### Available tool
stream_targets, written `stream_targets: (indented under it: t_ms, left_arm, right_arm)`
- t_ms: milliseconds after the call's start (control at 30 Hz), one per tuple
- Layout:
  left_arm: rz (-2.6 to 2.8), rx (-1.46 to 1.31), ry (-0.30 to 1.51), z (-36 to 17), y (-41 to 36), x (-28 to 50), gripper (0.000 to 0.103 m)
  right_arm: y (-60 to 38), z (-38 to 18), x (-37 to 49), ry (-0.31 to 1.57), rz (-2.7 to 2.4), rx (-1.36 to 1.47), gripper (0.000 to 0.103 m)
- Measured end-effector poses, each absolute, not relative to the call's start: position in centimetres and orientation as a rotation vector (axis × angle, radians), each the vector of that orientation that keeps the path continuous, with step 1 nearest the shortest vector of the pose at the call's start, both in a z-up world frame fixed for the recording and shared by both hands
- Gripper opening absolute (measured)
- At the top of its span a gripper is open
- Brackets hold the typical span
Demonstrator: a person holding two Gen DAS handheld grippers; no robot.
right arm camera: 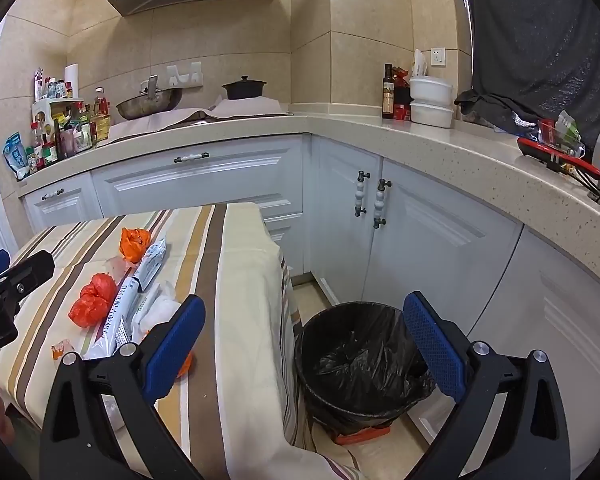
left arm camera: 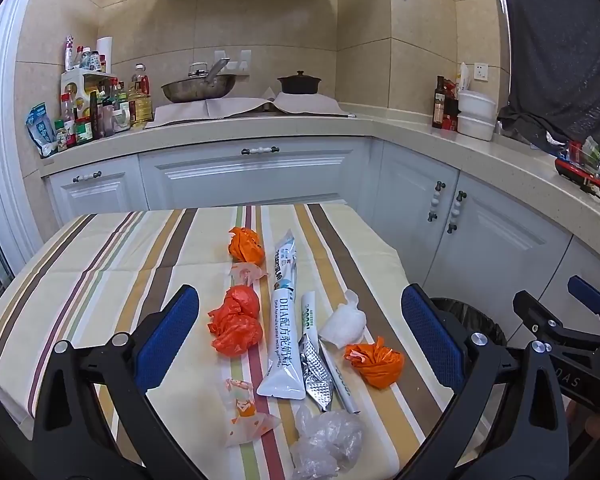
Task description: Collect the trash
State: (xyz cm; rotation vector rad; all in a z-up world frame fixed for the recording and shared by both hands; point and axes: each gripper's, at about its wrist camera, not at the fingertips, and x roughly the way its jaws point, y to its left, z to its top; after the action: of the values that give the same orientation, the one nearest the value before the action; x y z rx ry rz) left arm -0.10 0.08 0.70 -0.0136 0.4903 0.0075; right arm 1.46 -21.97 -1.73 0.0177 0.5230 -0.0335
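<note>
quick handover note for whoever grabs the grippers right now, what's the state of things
Left gripper: open, empty, above the litter on the striped table.
Right gripper: open, empty, over the table's edge and the black-lined bin on the floor beside it.
On the table: three crumpled orange bags, long white sachet, foil wrapper, white wad, clear plastic, cartoon-print wrapper.
Done: no trash visible in the bin.
Left: bin every piece.
</note>
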Motion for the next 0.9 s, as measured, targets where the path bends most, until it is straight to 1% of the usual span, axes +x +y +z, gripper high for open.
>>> stream_targets:
  t_ms: [900]
  left_arm:
    - [0.0, -0.023, 0.493, 0.83, 0.45, -0.8, 0.099]
  right_arm:
    - [-21.98, -1.32, 1.01, 0.507, -0.031, 0.014, 0.097]
